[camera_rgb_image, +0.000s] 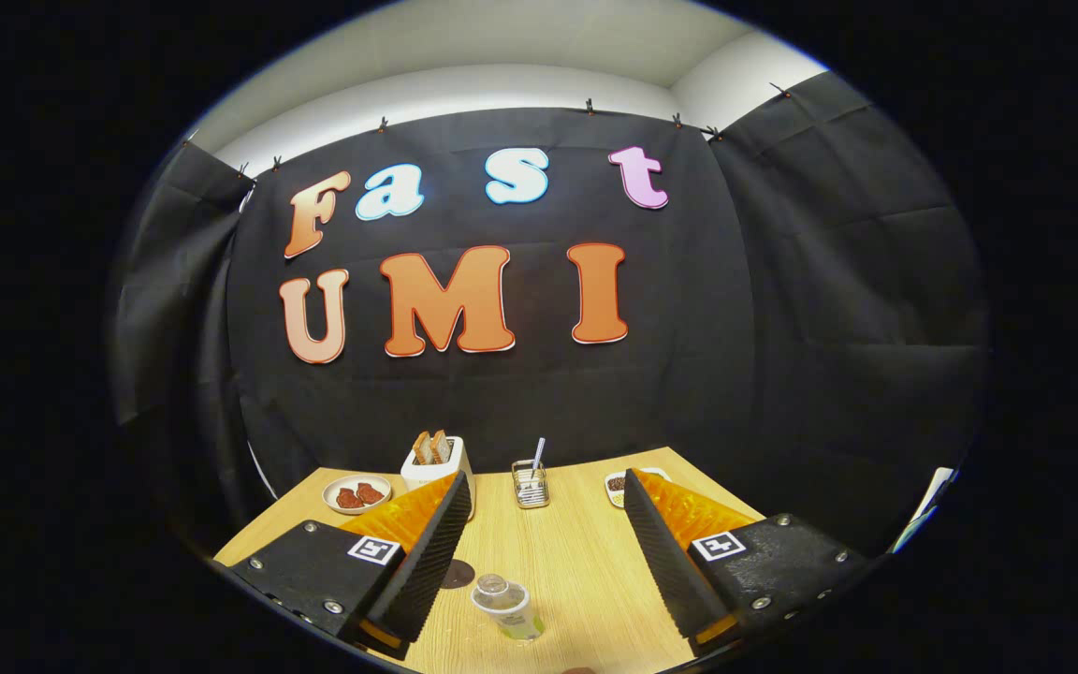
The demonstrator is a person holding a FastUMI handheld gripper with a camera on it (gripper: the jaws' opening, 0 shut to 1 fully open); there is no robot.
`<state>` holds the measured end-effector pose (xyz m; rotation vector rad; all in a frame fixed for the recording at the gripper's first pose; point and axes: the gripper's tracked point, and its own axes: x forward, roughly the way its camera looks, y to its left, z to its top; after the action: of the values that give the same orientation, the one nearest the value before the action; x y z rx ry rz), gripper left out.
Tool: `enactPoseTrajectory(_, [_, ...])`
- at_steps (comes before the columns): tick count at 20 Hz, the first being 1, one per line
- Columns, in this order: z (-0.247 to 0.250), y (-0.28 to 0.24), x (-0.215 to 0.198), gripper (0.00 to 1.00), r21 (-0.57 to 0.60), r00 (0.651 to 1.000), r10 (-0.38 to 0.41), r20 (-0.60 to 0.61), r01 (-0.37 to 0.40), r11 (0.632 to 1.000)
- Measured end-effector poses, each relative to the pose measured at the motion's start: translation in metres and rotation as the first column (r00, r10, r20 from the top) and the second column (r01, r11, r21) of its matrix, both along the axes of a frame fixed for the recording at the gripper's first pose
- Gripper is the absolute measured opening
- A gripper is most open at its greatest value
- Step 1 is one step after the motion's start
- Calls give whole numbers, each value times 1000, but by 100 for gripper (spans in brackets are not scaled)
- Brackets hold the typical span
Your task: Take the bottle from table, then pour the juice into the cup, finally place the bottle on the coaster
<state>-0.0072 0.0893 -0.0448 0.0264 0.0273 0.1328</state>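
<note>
- Gripper view: the gripper (539, 552) hangs above a pale wooden table (586, 562), its two black ribbed fingers (431, 552) spread wide apart with nothing between the pads.
- Each finger has an orange body behind it and a black block with a small square black-and-white marker.
- The bottle (507, 604) stands on the table near its front edge, between the two fingers and closer to the left one, touching neither.
- Seen from above, the bottle is small, clear plastic with a clear cap, a pale label around it and yellowish-green liquid showing at the bottom.
- A dark round coaster (457, 573) lies flat just beside the bottle, partly hidden behind the left finger.
- Along the table's far edge sit a white toaster (436, 465) with two bread slices, a small plate (356, 493) with reddish food, a wire holder (531, 485) with a straw-like stick, and a dish (616, 486) partly hidden by the right finger.
</note>
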Motion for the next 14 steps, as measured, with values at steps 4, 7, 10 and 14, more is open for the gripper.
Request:
enactPoseTrajectory(4, [-31, 29, 8, 98, -13, 999, 52, 1, -52, 999])
enactPoseTrajectory(7, [-74, 51, 17, 98, 16, 992, 109, -57, -108, 994])
enactPoseTrajectory(10, [-114, 59, 27, 98, -7, 986, 117, -119, -119, 993])
enactPoseTrajectory(14, [-170, 59, 39, 98, -63, 975, 92, -203, -106, 992])
